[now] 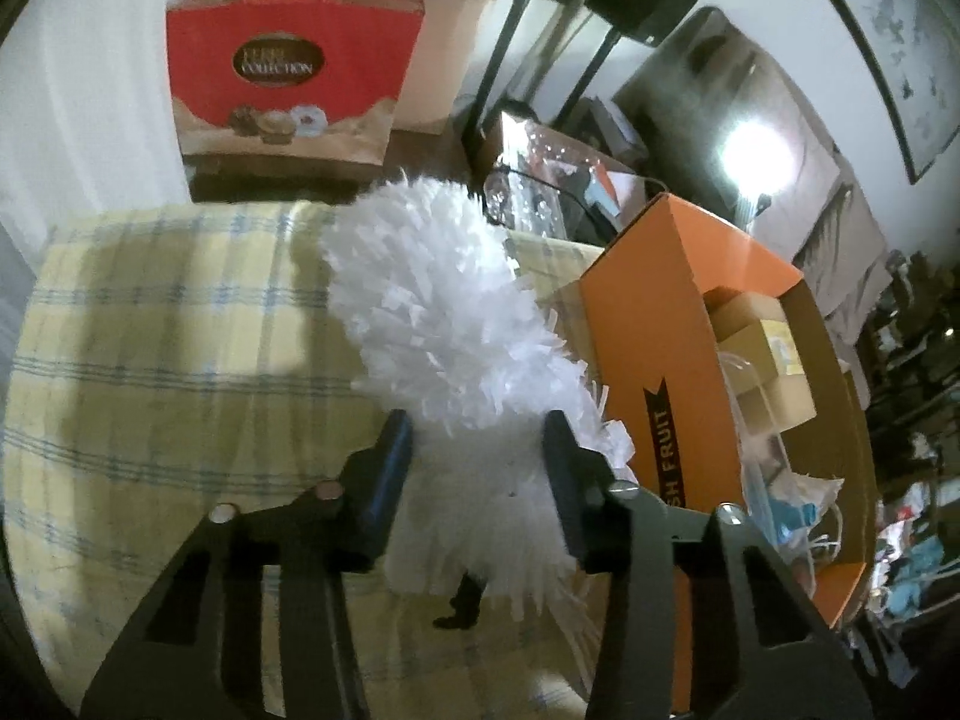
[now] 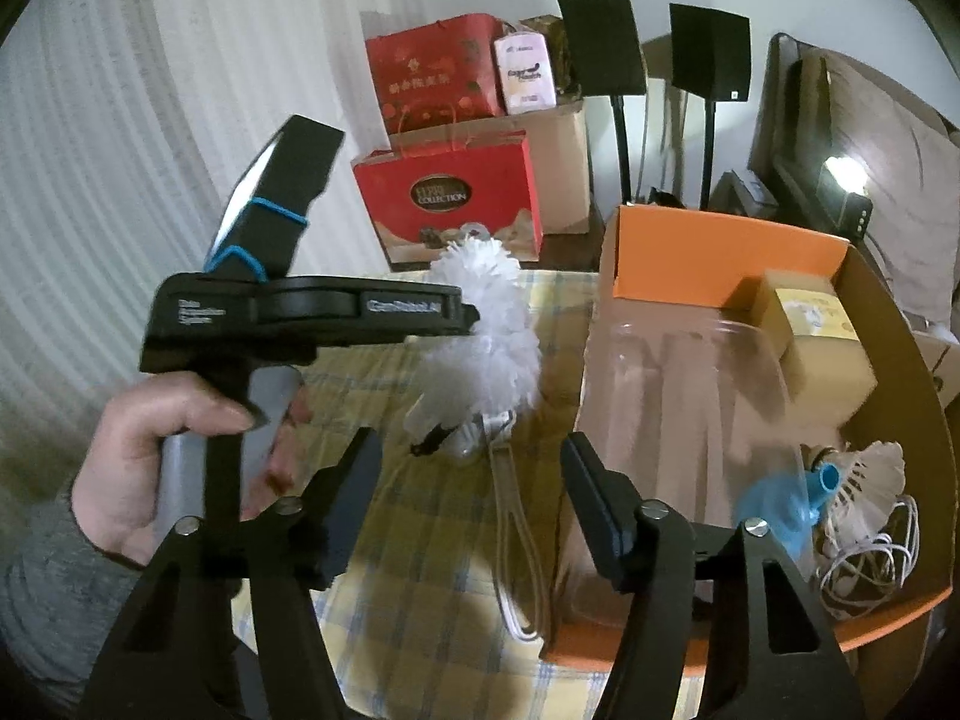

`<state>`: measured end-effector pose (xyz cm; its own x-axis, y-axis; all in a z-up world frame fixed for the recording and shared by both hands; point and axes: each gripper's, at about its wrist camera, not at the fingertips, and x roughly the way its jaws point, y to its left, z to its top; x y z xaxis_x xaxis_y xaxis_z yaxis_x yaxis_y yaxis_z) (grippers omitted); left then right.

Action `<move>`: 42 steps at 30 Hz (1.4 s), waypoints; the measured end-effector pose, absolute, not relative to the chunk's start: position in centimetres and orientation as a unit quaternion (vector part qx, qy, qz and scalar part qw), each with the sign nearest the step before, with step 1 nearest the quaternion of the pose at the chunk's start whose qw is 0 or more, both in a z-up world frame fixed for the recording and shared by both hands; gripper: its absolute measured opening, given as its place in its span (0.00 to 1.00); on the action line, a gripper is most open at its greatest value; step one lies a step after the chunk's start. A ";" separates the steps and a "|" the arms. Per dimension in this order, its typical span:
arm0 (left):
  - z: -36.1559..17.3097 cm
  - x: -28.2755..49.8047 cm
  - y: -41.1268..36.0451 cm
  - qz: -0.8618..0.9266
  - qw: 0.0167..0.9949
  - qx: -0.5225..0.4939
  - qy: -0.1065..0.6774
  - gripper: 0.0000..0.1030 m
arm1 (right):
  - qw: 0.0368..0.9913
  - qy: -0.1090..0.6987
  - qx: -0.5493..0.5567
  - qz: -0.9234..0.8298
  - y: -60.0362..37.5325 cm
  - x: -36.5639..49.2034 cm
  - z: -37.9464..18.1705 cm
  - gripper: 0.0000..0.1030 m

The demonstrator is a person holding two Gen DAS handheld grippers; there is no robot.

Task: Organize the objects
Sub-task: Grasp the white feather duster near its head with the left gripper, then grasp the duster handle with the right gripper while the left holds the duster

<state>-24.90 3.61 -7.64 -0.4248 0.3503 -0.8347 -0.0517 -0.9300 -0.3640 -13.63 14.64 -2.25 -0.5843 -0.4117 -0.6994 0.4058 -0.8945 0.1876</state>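
Note:
A white fluffy duster (image 1: 438, 300) lies on the yellow checked cloth (image 1: 150, 348), its clear looped handle (image 2: 516, 540) pointing toward me. My left gripper (image 1: 477, 420) straddles the base of the fluff, and both pads touch it and squeeze it narrower than the head beyond. In the right wrist view the left gripper (image 2: 474, 318) shows from the side, held by a hand (image 2: 150, 438), with its tips in the duster (image 2: 492, 324). My right gripper (image 2: 471, 441) hangs open above the handle with nothing between its fingers.
An orange fruit box (image 2: 720, 258) stands just right of the duster, holding small cardboard boxes (image 2: 822, 336), a shuttlecock (image 2: 870, 474), a white cable (image 2: 864, 564) and clear plastic. Red gift bags (image 2: 450, 198) and black speaker stands (image 2: 624, 138) line the wall behind.

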 end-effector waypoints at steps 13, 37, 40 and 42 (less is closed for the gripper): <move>-7.5 -25.0 3.2 0.826 0.141 -0.517 -0.179 0.04 | 0.230 -0.002 0.400 -0.887 14.1 -14.0 -2.6 0.60; 4.8 -15.5 -0.1 0.862 0.216 -0.398 -0.229 0.03 | 0.272 -0.025 0.387 -0.881 13.4 -13.3 -2.2 0.60; 5.5 -14.7 -0.5 0.862 0.218 -0.387 -0.243 0.03 | 0.286 -0.038 0.388 -0.875 12.9 -12.9 -2.3 0.60; 5.6 -14.4 -0.6 0.855 0.227 -0.389 -0.257 0.03 | 0.295 -0.048 0.391 -0.871 12.6 -12.8 -2.5 0.60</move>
<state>-14.41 -0.58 5.56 -0.5942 0.5880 -0.5489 -0.1884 -0.7651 -0.6157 -12.80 12.61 -2.46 -0.5202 -0.5518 -0.6519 0.4762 -0.8210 0.3149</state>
